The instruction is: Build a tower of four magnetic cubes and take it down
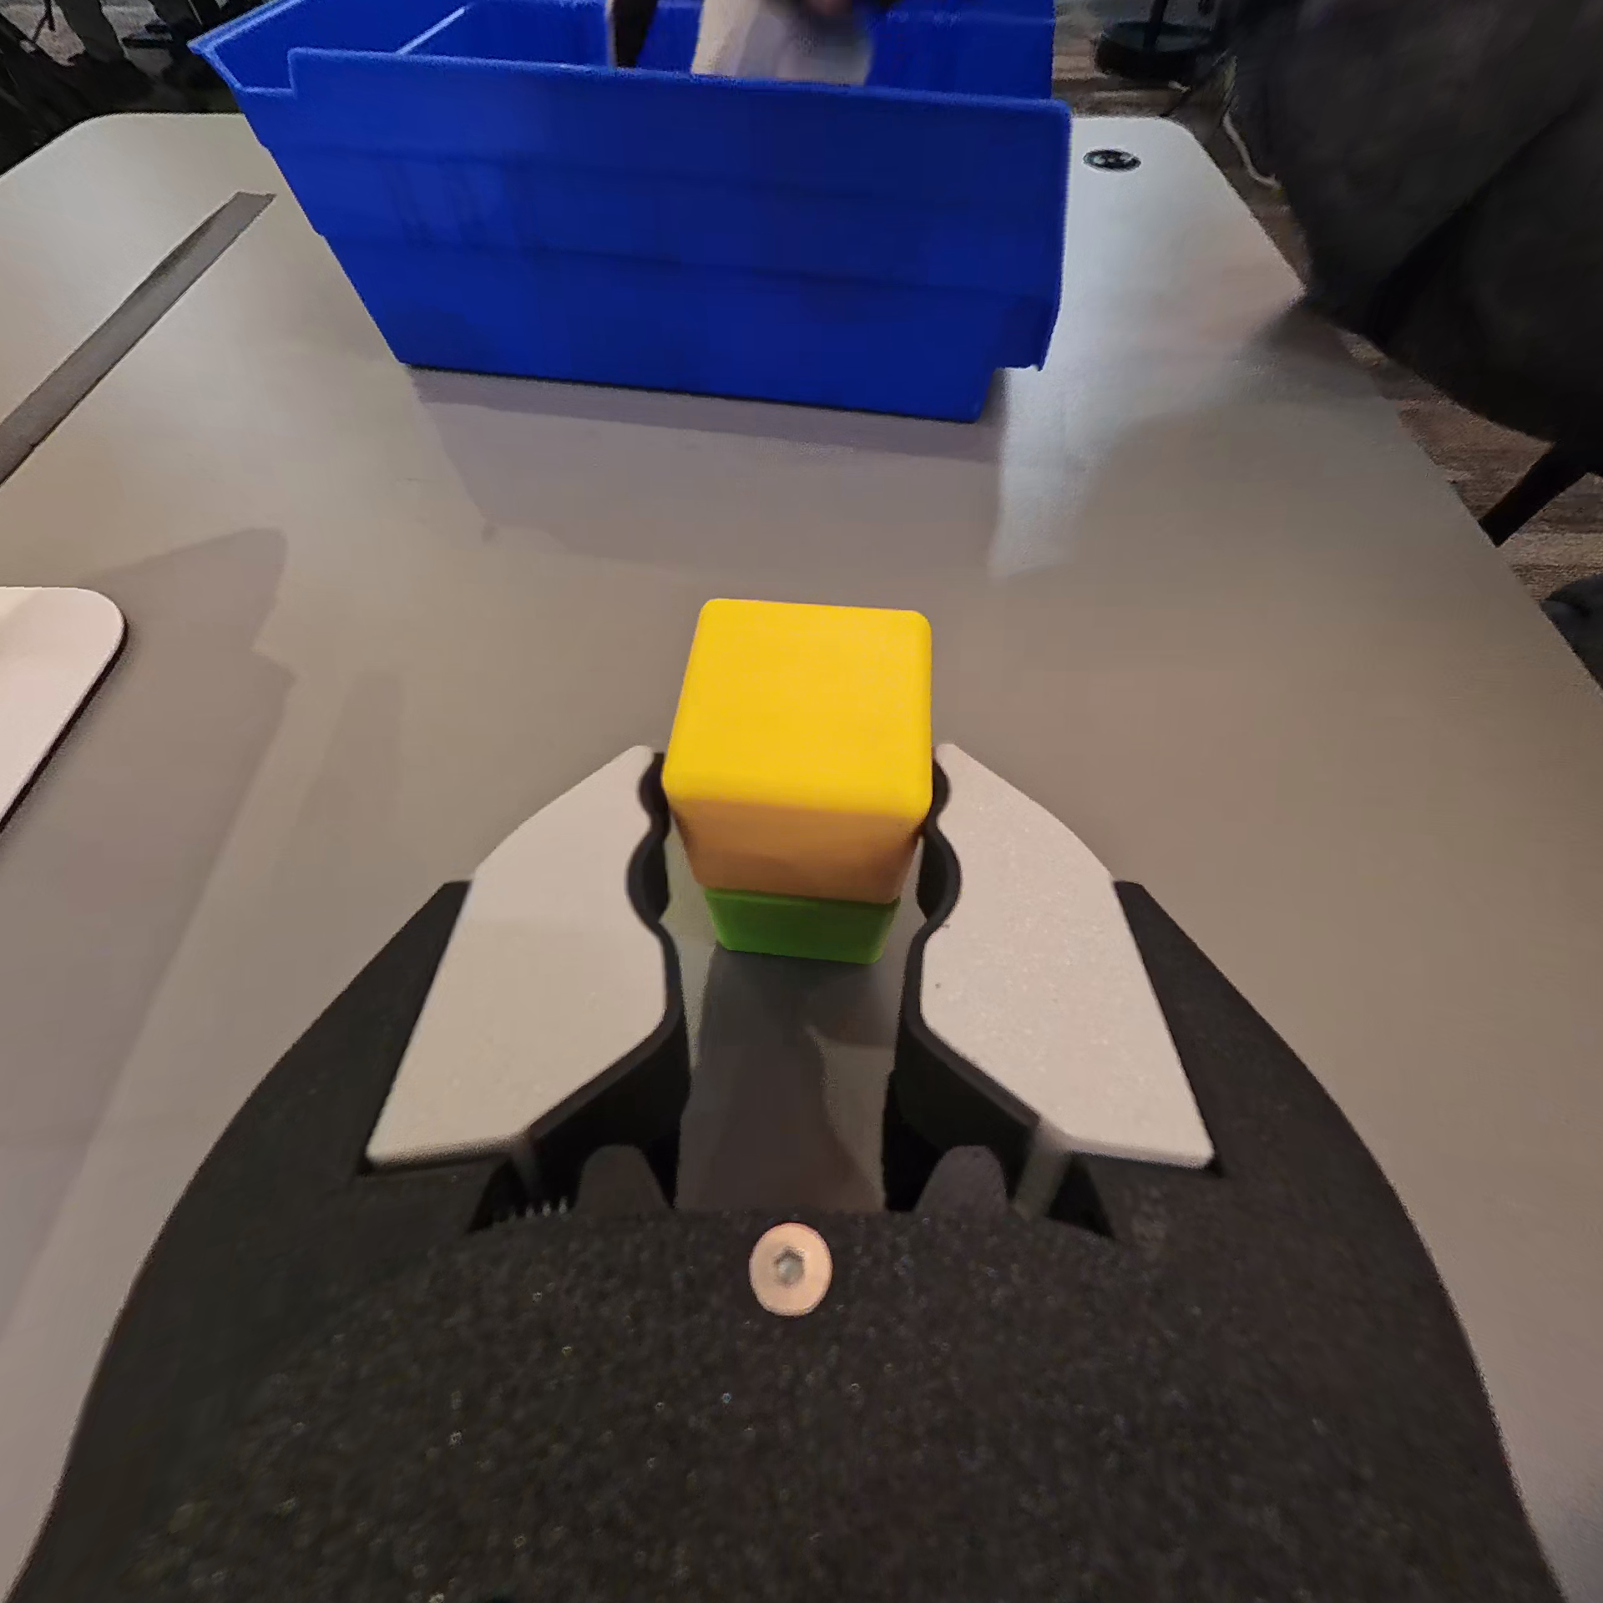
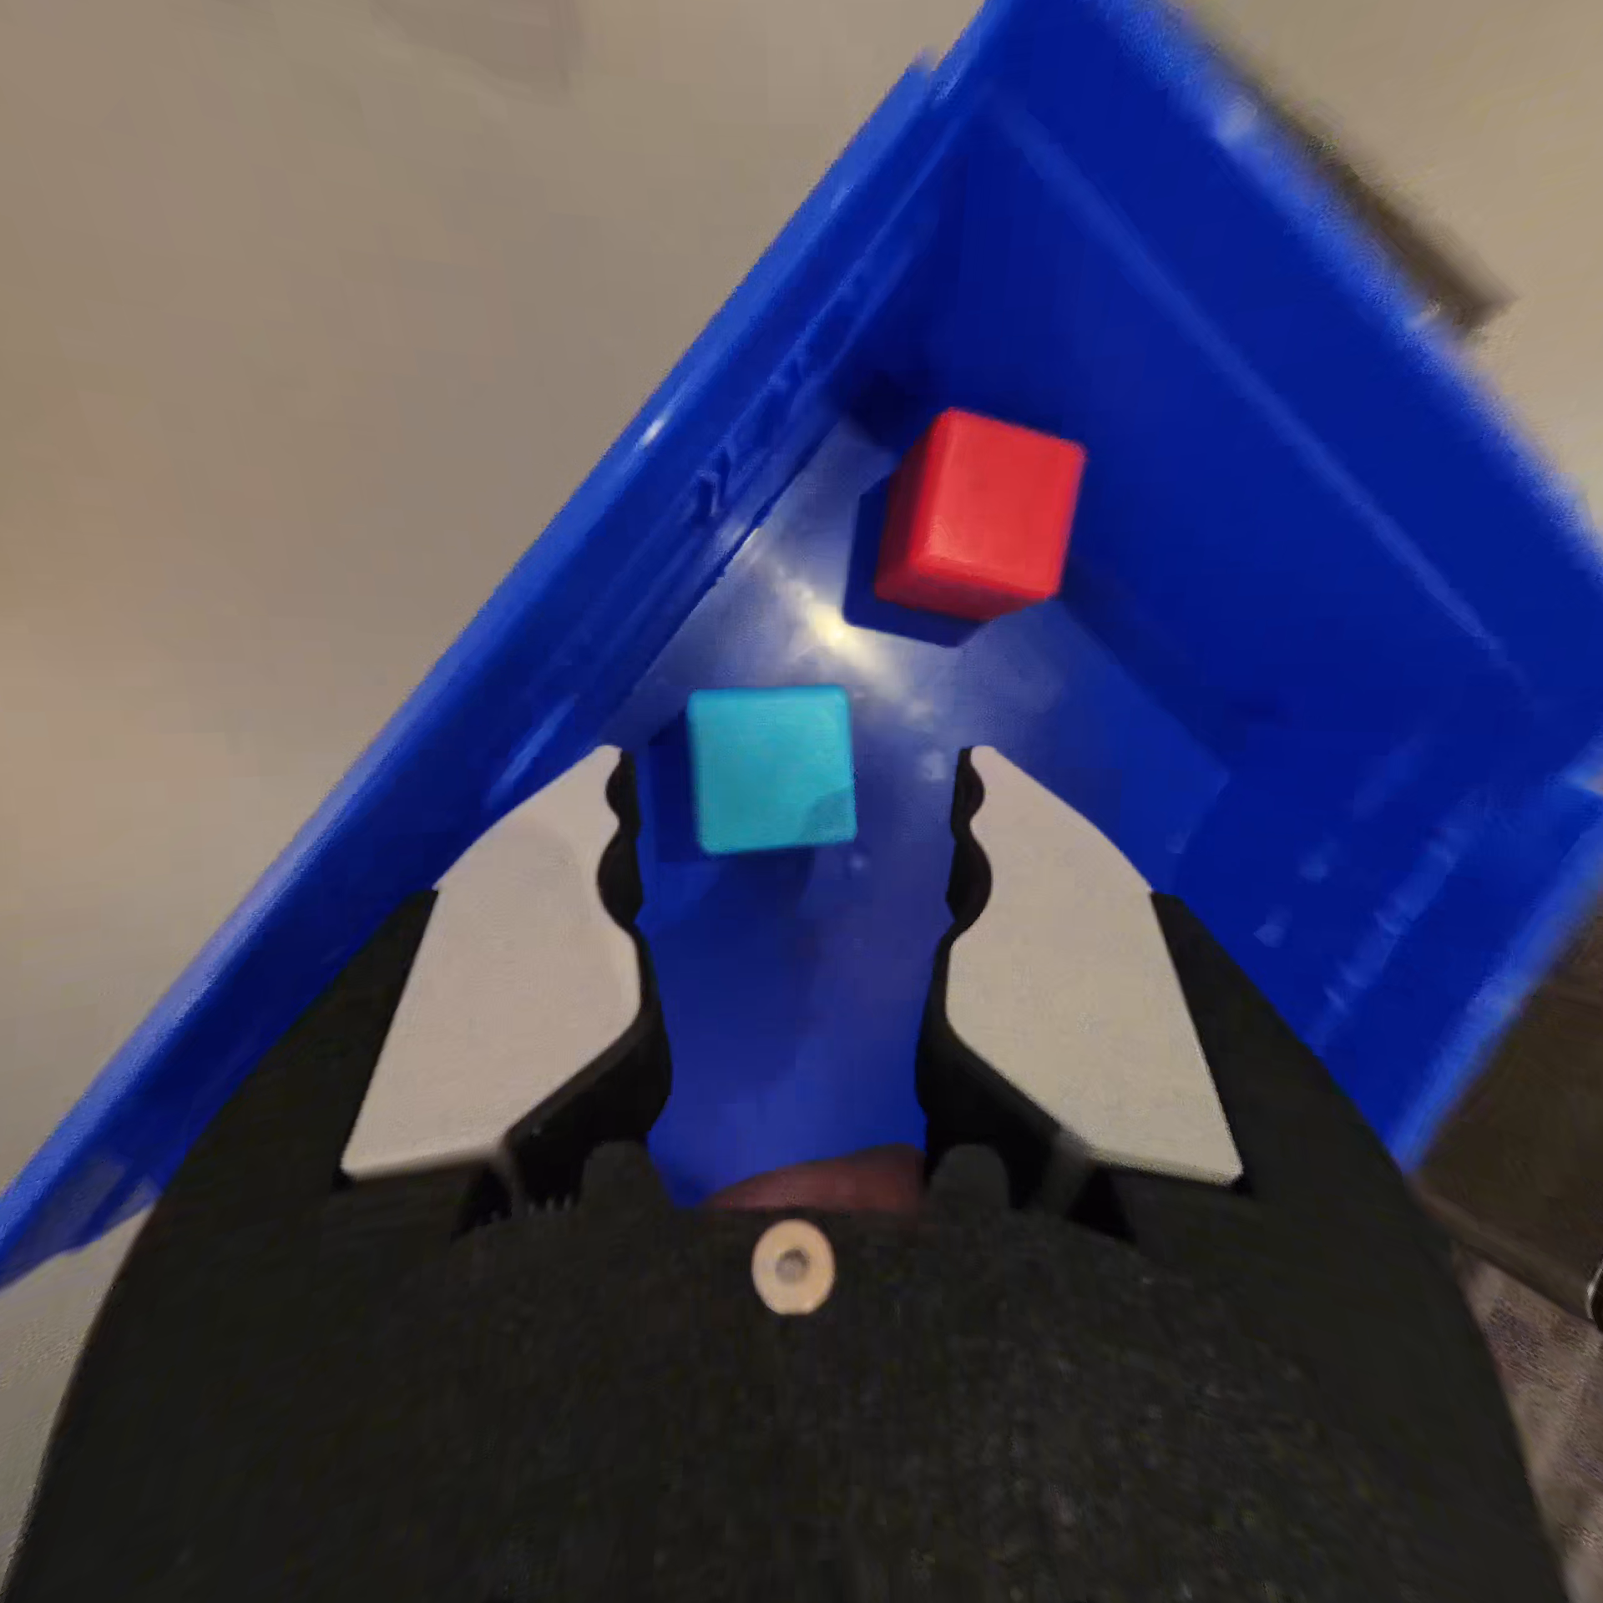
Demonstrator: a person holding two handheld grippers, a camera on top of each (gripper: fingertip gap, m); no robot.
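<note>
The tower stands two high near the table's [image 1: 304, 486] middle, yellow cube [image 1: 798, 746] on green cube [image 1: 798, 928], clamped by the left gripper [image 1: 798, 833], while the right gripper [image 2: 794, 781], open and empty, hangs over the bin's [image 2: 1301, 520] cyan cube [image 2: 768, 768] near its corner, probably third to fetch.

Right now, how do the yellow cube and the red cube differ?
The yellow cube sits on a green cube on the table; the red cube lies alone in the blue bin. The left gripper clamps the yellow one; nothing touches the red one. Both are plain cubes with rounded edges.
</note>
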